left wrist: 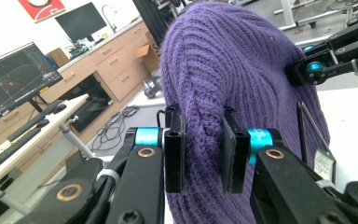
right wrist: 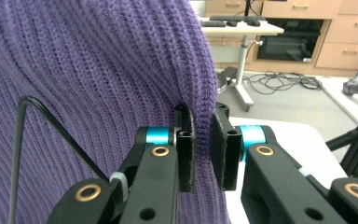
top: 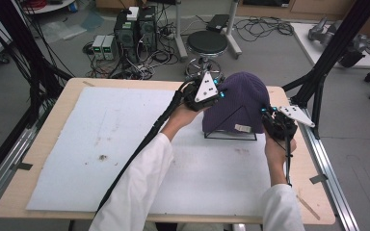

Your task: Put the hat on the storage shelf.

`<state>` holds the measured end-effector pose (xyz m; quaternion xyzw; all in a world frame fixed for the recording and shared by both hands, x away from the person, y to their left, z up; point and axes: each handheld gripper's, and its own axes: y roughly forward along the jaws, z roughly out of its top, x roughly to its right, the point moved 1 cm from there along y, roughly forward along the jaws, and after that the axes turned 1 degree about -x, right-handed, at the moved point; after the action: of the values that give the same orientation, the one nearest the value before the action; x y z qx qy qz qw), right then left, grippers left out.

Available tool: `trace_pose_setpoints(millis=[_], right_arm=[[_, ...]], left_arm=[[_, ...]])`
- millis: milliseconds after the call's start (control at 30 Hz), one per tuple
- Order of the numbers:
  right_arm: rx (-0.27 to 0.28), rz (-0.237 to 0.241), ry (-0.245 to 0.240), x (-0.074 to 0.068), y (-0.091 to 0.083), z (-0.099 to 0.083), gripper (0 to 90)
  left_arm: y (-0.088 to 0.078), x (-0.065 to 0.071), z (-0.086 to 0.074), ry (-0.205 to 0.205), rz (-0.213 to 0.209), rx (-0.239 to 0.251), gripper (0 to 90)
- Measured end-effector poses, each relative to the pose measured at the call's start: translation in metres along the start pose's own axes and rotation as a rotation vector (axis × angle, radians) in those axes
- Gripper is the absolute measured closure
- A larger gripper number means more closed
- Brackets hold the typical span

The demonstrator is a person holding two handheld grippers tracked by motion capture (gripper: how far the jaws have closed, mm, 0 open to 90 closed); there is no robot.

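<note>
Purple beanie [top: 236,103] over wire stand [top: 231,136]; both hand-held grippers pinch its knit.

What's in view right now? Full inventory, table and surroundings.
purple ribbed knit beanie: 1, purple, draped over the stand at the table's right rear, white tag at its hem
black wire triangular stand: 1, black, under the beanie, base on the mat
white foam mat: 1, white, stained, covering the tabletop
light wooden table: 1, tan
black round stool: 1, black, on the floor behind the table
black computer towers: 2, black, on the floor, back left
left gripper: 1, black, pinching the beanie's left side
right gripper: 1, black, pinching its right edge
white sleeves: 2, white, bottom
</note>
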<state>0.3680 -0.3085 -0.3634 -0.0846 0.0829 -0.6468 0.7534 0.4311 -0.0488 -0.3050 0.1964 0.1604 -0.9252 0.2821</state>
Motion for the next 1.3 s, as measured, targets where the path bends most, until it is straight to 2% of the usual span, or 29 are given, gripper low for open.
trace_pose_setpoints(millis=[100,267,400,533,667,700,800,967,1033,1100,1167,1200,1300], right_arm=[[-0.011,0.004,0.002,-0.001,0.002,-0.001,81.5],[-0.072,0.011,0.009,-0.001,0.007,-0.005,80.8],[-0.084,0.019,0.012,0.001,0.008,-0.006,80.8],[-0.107,0.02,0.028,0.003,0.009,-0.008,80.4],[-0.114,0.026,0.044,0.005,0.01,-0.009,78.6],[-0.114,0.03,0.043,0.006,0.009,-0.009,78.6],[-0.115,0.03,0.043,0.007,0.009,-0.009,78.2],[-0.122,0.04,0.048,0.007,0.009,-0.009,78.2],[-0.122,0.045,0.049,0.007,0.009,-0.009,74.4],[-0.127,0.059,0.057,0.007,0.009,-0.009,65.3],[-0.132,0.057,0.043,0.007,0.009,-0.009,60.0],[-0.133,0.056,0.048,0.007,0.008,-0.009,56.1],[-0.114,0.054,0.054,0.008,0.006,-0.007,48.3]], left_arm=[[0.001,0.0,-0.002,-0.022,-0.006,-0.005,74.4],[0.003,0.002,-0.008,-0.022,-0.009,-0.032,74.3],[0.004,0.002,-0.012,-0.035,-0.008,-0.034,74.0],[0.006,0.001,-0.013,-0.04,-0.027,-0.032,73.8],[0.007,0.001,-0.015,-0.053,-0.033,-0.03,72.9],[0.007,0.002,-0.015,-0.068,-0.027,-0.03,70.9],[0.006,0.002,-0.016,-0.098,-0.042,-0.025,68.2],[0.006,0.002,-0.017,-0.108,-0.048,-0.021,66.4],[0.005,0.001,-0.018,-0.117,-0.046,-0.022,65.0],[0.004,0.0,-0.02,-0.125,-0.052,-0.02,64.5],[0.004,0.0,-0.021,-0.115,-0.053,-0.023,64.6],[0.003,0.0,-0.022,-0.126,-0.057,-0.019,64.2],[0.003,0.001,-0.022,-0.142,-0.06,-0.012,58.2]])
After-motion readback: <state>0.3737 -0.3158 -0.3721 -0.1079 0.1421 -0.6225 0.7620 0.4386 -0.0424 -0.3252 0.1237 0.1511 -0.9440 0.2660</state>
